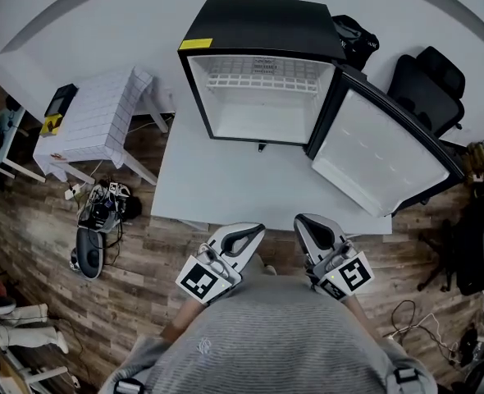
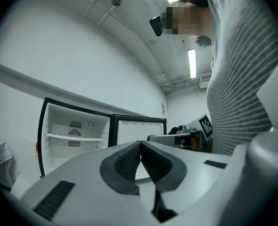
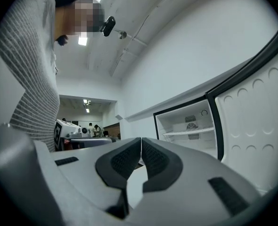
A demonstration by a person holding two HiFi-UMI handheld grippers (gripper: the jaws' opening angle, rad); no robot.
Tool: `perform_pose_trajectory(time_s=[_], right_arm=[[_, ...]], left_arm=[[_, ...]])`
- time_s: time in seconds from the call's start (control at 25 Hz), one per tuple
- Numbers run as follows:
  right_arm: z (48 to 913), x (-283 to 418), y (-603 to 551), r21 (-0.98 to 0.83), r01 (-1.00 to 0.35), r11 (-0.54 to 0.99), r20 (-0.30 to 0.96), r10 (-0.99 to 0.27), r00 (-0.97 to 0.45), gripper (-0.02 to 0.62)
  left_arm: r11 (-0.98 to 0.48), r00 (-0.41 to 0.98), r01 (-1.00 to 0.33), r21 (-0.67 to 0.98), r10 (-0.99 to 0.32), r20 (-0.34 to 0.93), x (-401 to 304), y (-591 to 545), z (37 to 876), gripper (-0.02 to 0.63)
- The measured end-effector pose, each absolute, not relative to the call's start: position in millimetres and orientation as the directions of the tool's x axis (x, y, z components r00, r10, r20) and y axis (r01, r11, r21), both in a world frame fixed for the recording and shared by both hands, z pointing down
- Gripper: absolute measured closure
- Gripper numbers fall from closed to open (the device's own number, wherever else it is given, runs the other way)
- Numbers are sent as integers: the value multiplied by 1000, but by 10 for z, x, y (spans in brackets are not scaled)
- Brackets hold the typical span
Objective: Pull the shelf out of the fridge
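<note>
We see a broad white surface standing on a wooden floor. At its far edge sits a small black fridge with a white interior. Its door is swung wide open to the right, with the pale inner lining turned towards us.

The shelf is inside the fridge. It is a white wire grid of thin, closely spaced bars with a slim front rail. It lies level across the full width of the compartment, in its upper part and towards the back wall. In both gripper views it reads as a flat white ledge crossing in front of the round vent on the back wall.

Just at the near edge of the surface, close to the person's grey striped top, we find the left gripper and the right gripper. They are side by side, both well apart from the fridge. On each, the jaws are fully closed, the dark ribbed pads meeting at the tips, and neither has hold of anything.
</note>
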State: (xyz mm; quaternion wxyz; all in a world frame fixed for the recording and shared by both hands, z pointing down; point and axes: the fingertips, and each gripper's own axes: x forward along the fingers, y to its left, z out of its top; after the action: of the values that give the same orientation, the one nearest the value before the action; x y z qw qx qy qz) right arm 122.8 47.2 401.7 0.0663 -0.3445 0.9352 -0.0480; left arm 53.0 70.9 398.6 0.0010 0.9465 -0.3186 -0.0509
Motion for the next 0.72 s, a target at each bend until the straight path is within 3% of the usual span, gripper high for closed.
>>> perform_pose_trajectory(time_s=[0.72], right_arm=[[4013,780,-605,-138,-687,713,-72,-699,-711,583]], left_arm=[[-824,819,-564,55,-566,-91,4,-424,3993,595]])
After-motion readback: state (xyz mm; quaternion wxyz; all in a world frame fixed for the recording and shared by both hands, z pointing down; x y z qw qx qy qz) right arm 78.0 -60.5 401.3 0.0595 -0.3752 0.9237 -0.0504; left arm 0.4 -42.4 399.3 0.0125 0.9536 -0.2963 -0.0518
